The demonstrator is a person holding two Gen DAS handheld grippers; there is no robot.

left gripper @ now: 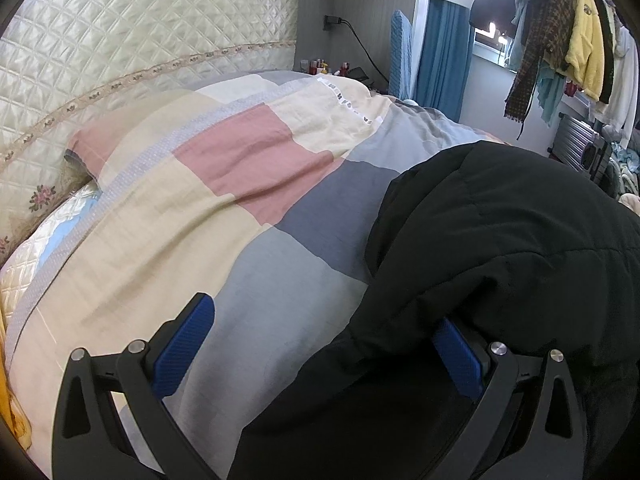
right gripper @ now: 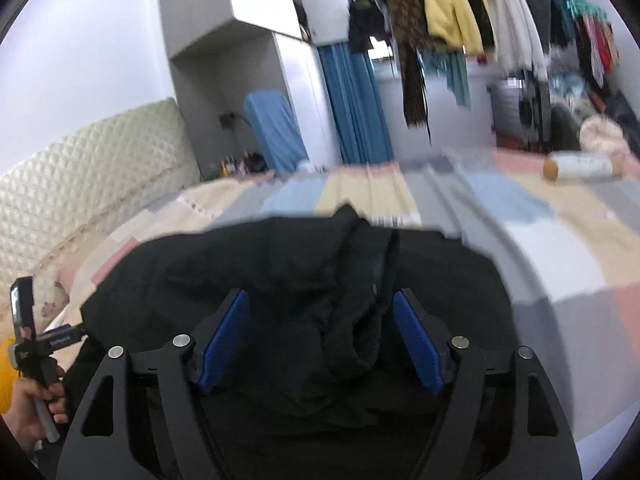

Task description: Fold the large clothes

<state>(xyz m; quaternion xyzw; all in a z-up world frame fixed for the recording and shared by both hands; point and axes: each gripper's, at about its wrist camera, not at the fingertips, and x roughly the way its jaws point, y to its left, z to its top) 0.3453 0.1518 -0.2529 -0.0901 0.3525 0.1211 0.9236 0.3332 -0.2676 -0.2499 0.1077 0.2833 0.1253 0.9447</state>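
At nine o'clock in the left wrist view the quilted headboard rises behind a pink pillow, and the patchwork duvet runs across the bed toward three o'clock. The left gripper sits at six o'clock with its jaws spread wide; its left pad is bare above the duvet, while its right pad is partly hidden under a fold of the black jacket, so nothing is pinched. That jacket lies heaped on the duvet from four to six o'clock. In the right wrist view a hand holds the other tool at eight o'clock. The right gripper, at six o'clock, has its jaws parted, a bunched ridge of jacket lying between the blue pads without being pressed. Hanging clothes crowd one o'clock, and a pale cylinder lies on the duvet at two o'clock.
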